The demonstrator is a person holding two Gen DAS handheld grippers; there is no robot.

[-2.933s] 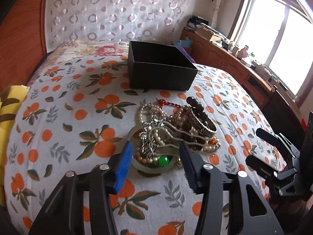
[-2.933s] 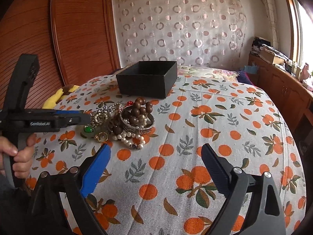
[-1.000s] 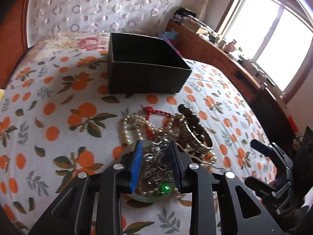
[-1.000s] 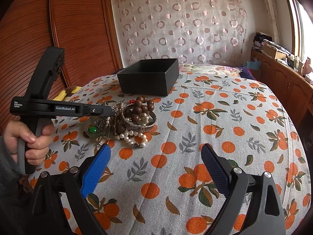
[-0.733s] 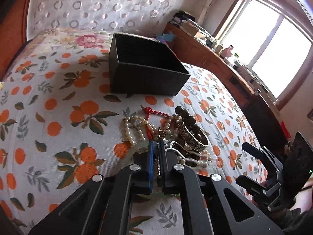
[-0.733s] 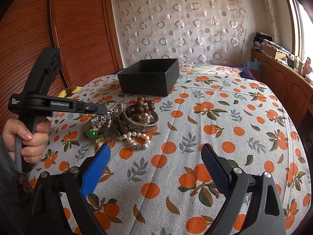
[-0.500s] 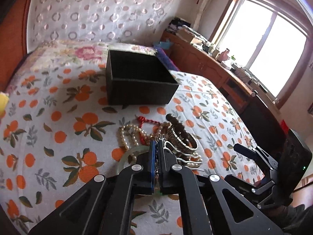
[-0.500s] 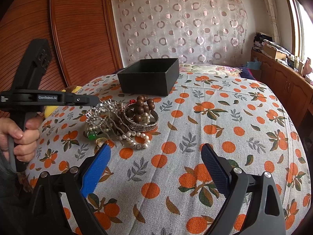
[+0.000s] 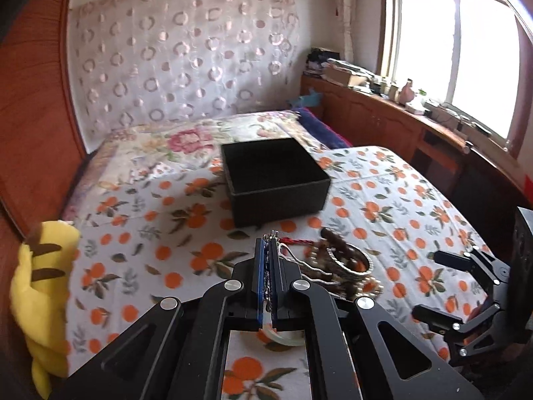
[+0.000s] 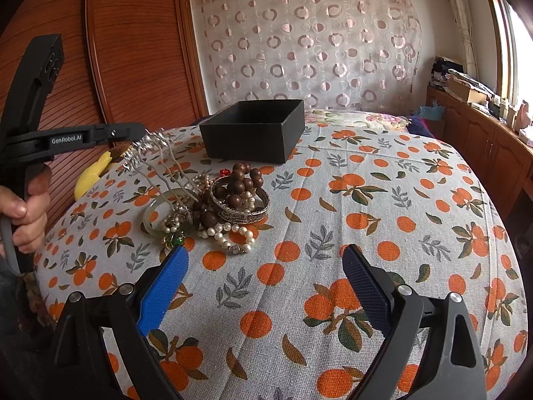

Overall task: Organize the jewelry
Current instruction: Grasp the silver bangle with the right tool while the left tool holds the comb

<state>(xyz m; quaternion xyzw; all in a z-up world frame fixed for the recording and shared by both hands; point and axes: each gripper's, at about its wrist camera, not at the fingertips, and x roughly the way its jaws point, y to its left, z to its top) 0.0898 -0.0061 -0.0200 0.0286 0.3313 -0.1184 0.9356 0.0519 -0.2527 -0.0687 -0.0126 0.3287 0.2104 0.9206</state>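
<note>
- The left gripper [image 9: 269, 243], a black two-finger tool with blue pads, is clamped shut on a silver metal hair comb with a jewelled top and long curved prongs [image 10: 151, 153].
- From the right wrist view, the comb hangs in the air above the pile, its prongs sloping down toward the other pieces; whether the tips touch them I cannot tell.
- A person's hand [image 10: 28, 213] grips the left tool's handle at the left edge.
- The right gripper [image 10: 265, 266] hovers over the orange-patterned white cloth [image 10: 383, 200] with its jaws wide apart and nothing between them.
- The jewellery pile lies on the cloth: a pale green jade bangle [image 10: 156, 211], an engraved silver cuff bracelet [image 10: 240, 211] holding a brown wooden bead string [image 10: 238, 183], and a white pearl strand [image 10: 230, 236] at the near side.
- A red knotted cord [image 9: 296, 241] shows just beyond the left pads.
- An open black square box [image 10: 255, 130] stands on the cloth behind the pile, apart from it.
- A yellow plush toy [image 9: 41, 286] sits at the bed's left edge.
</note>
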